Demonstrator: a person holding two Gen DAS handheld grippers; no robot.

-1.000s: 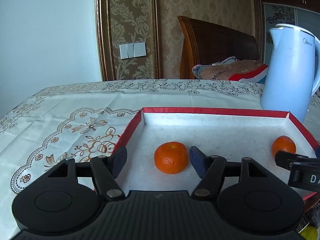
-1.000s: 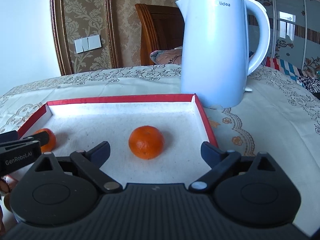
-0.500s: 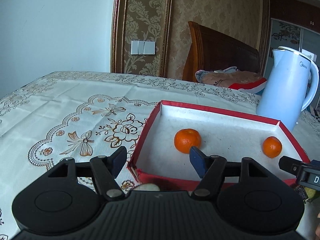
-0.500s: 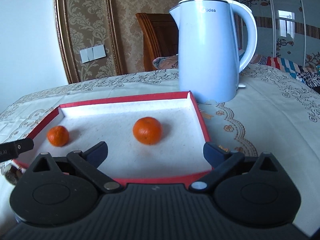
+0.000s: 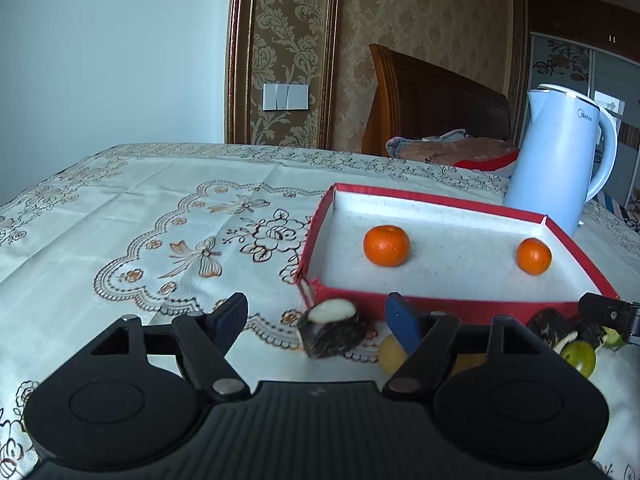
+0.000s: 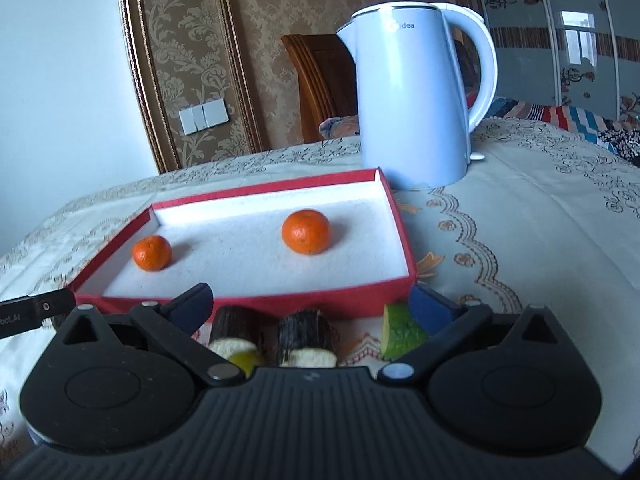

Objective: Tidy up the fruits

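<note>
soft cool daylight, fisheye bending at edges, slight blur.

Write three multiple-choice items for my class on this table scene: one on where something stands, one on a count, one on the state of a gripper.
1. Where does the white kettle stand?
A. inside the red tray
B. on the tablecloth beyond the tray's far right corner
C. on the chair

2. How many oranges lie in the red tray?
A. one
B. two
C. four

3. How is the right gripper?
A. open, holding nothing
B. shut on an orange
C. shut on the kettle handle

Answers:
1 B, its base rests on the cloth behind the tray's corner.
2 B, a left orange and a right orange sit apart on the white floor.
3 A, its fingers stand wide apart over the dark cut pieces.
</note>
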